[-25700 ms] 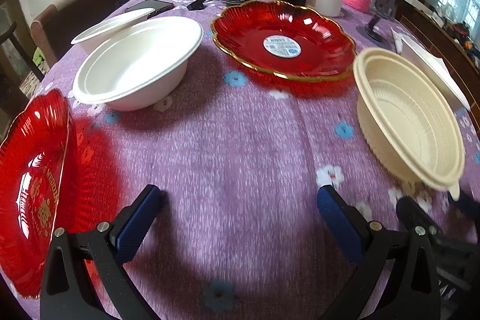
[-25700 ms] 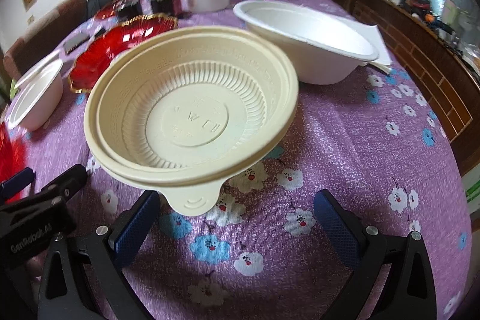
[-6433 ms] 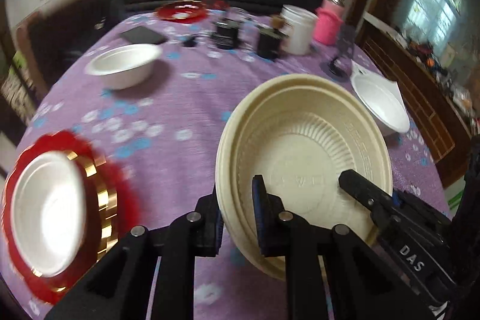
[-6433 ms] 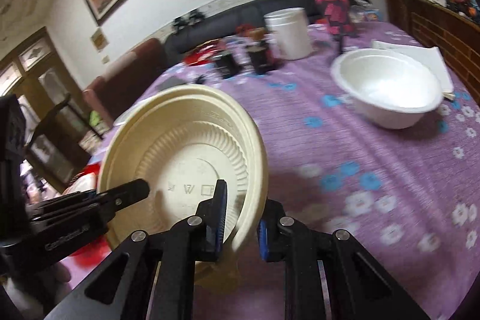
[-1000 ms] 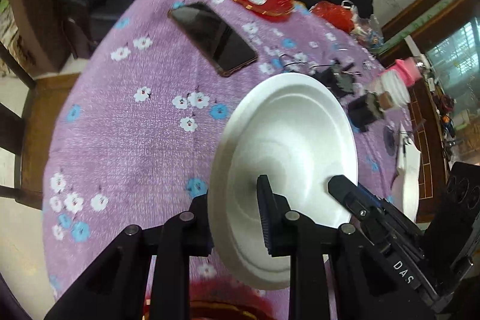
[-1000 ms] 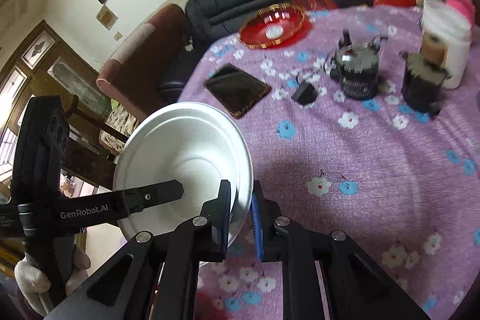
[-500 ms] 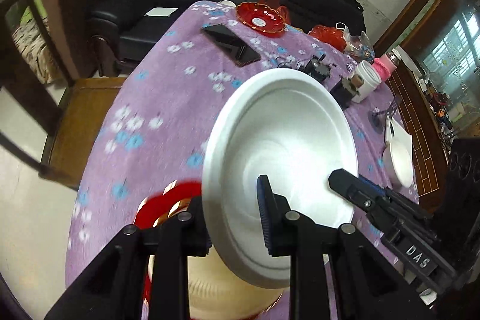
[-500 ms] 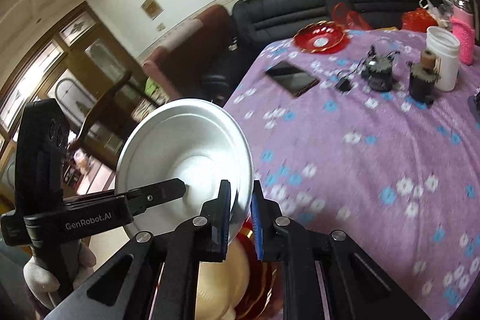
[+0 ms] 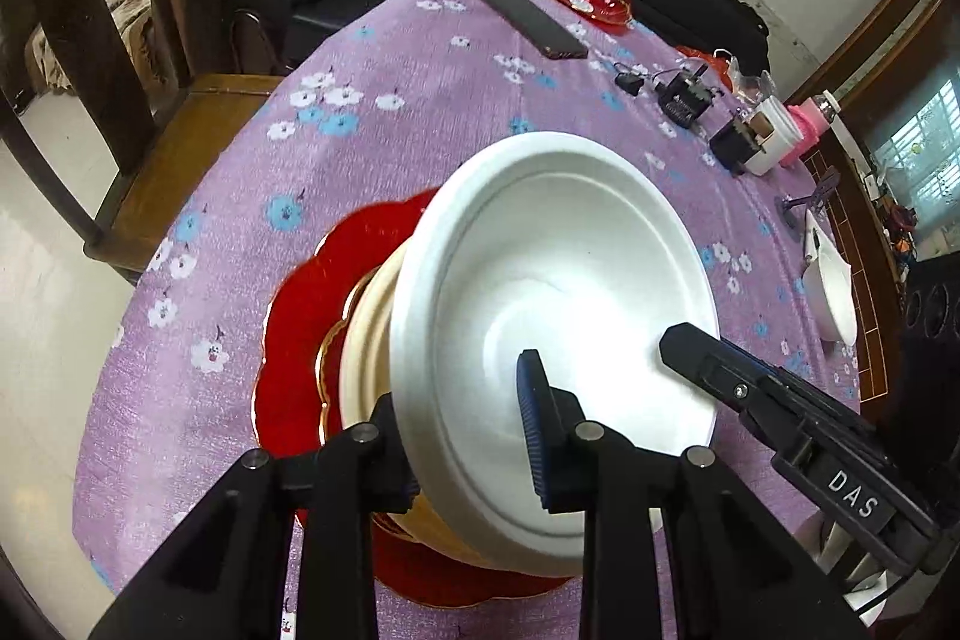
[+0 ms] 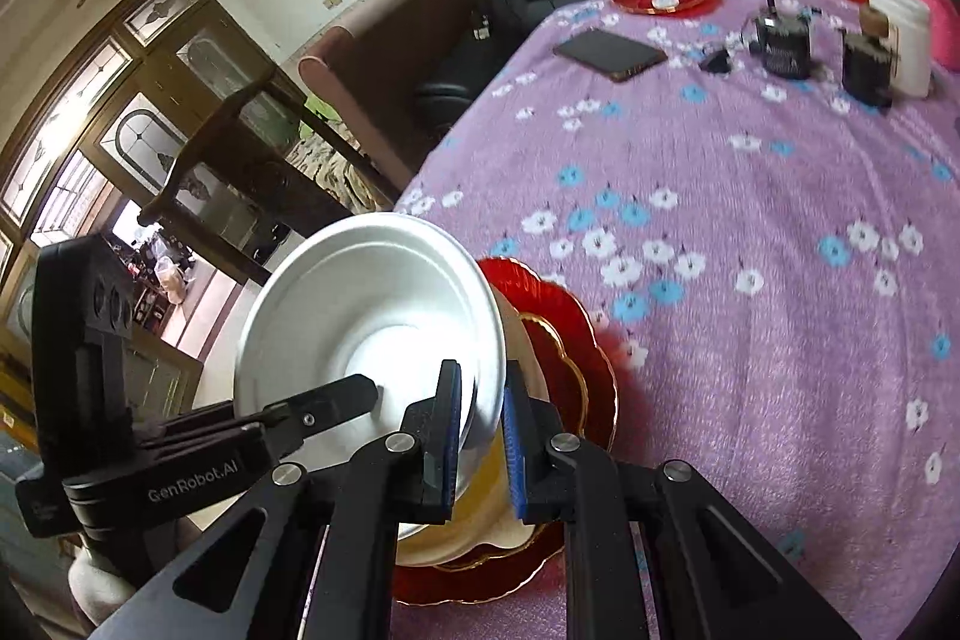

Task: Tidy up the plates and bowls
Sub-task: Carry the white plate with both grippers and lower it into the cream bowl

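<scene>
In the left wrist view, a wooden chair (image 9: 90, 58) stands off the table's edge at about nine to ten o'clock, beside the purple flowered tablecloth (image 9: 372, 148). At seven to eight o'clock on the cloth lies a red plate with a gold rim (image 9: 288, 340), and a cream bowl (image 9: 366, 334) sits nested on it. The white bowl (image 9: 570, 292) fills the centre, tilted with its inside facing the camera, directly over the cream bowl. The left gripper (image 9: 468, 436) straddles the white bowl's near rim at six o'clock, one finger inside the bowl and one behind its outer wall; the gap is narrow, the wall is between the fingers, but whether both pads press on it cannot be told. The right gripper (image 9: 774, 394) reaches in from four o'clock, its tip over the bowl's inner face. Toward twelve to one o'clock lie a dark phone (image 9: 531, 22) and a small red dish (image 9: 585, 1), with a white jar (image 9: 774, 142) at two o'clock. In the right wrist view, the right gripper (image 10: 480, 442) is clamped narrowly on the white bowl's (image 10: 366, 322) rim at six o'clock, and the left gripper (image 10: 336, 400) comes in from eight o'clock.
</scene>
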`<state>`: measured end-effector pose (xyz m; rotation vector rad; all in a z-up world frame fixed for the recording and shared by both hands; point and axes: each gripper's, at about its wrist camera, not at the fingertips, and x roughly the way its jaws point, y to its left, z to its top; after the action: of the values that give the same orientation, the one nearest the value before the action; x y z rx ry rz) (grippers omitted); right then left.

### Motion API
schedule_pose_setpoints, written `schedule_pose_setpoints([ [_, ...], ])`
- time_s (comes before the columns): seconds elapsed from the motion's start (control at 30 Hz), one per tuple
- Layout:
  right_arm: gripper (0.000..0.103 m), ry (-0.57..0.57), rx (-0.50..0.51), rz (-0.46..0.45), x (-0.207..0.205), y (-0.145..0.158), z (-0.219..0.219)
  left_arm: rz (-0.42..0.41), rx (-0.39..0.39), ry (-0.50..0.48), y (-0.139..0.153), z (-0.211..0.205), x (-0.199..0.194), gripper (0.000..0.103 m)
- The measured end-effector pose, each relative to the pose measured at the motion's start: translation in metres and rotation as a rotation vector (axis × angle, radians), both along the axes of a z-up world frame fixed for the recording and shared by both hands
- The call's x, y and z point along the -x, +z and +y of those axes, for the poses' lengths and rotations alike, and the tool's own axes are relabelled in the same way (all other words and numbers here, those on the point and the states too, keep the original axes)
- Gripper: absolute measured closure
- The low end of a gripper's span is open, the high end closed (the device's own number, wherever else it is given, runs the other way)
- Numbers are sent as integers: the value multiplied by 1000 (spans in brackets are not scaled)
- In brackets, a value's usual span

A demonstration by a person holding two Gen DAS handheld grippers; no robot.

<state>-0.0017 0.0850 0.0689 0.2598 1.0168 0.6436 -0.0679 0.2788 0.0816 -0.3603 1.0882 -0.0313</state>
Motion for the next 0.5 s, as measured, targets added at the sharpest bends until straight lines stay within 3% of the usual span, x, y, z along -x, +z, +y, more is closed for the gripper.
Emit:
schedule_pose_setpoints([
  [0.1,88,12,28,-18,4,0,5,-22,-30,7,1,-2,5,76],
  [0.17,88,24,45,-42,8,2,10,-41,-62,13,4,-4,9,70],
  [0.23,88,31,63,-71,12,5,16,-68,-85,21,8,-6,14,50],
  [0.3,88,41,88,-111,16,8,23,-104,-110,29,13,-8,21,42],
  [0.5,87,54,146,-219,28,16,33,-175,-169,86,24,-5,33,32],
])
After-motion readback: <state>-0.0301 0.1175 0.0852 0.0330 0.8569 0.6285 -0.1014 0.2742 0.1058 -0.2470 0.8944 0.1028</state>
